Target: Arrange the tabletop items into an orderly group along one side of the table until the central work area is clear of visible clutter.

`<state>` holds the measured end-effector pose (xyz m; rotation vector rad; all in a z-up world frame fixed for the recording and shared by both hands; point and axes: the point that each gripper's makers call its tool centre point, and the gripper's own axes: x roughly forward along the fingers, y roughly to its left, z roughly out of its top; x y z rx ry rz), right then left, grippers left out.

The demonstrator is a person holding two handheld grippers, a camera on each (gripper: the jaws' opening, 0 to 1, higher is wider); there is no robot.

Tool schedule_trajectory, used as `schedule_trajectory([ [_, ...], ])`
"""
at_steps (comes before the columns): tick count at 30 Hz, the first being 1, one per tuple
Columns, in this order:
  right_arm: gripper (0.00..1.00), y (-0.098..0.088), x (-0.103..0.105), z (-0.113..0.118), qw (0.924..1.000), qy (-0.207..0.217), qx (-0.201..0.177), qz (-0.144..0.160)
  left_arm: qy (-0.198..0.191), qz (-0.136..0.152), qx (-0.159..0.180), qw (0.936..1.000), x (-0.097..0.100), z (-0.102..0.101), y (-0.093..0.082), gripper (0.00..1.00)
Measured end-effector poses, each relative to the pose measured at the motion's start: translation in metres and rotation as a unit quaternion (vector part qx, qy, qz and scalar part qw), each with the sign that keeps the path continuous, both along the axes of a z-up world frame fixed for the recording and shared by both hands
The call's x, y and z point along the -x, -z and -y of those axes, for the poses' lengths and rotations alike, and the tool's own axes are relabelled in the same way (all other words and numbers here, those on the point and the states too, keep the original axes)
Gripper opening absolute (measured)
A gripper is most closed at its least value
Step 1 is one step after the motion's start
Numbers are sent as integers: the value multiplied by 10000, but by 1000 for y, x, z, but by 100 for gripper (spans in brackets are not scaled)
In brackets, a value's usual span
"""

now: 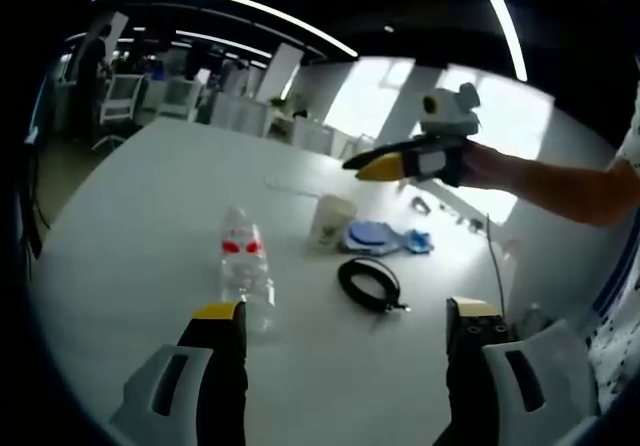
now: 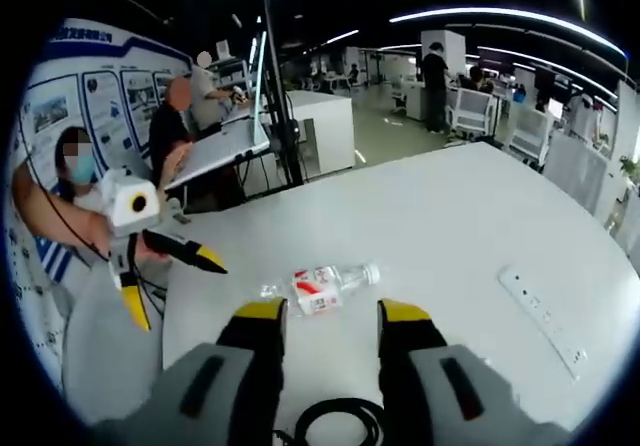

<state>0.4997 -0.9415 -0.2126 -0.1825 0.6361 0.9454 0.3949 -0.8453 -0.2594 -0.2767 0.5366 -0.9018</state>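
Little is judged done: with both the left claw (image 1: 345, 328) and right claw (image 2: 333, 323) spread and empty, the bottle (image 1: 243, 262), cup (image 1: 331, 220) and cable coil (image 1: 370, 283) are scattered mid-tabletop (image 1: 150, 216).

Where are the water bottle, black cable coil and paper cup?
water bottle (image 1: 243, 262), left gripper view, on its red label.
black cable coil (image 1: 369, 283), left gripper view, on the loop's near edge.
paper cup (image 1: 331, 221), left gripper view, on its side wall.

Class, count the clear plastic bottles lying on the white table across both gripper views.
1: the plastic bottle lies on the table just ahead of the left gripper; the right gripper view shows the same bottle.
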Motion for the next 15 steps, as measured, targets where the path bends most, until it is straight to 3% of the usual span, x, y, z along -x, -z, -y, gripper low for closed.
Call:
schedule_trajectory([
  [6, 39, 2, -1, -11, 9995, 273, -110, -92, 18, 20, 14, 10000, 1, -1, -1, 78],
  [9, 40, 5, -3, -16, 9980, 505, -267, -285, 24, 20, 22, 10000, 2, -2, -1, 78],
  [13, 40, 6, -11, -21, 9920, 971, -634, -490, 30, 34, 30, 10000, 2, -5, -2, 78],
  [15, 41, 9, -14, -23, 9856, 1301, -774, -746, 20, 35, 32, 10000, 2, -7, -2, 78],
])
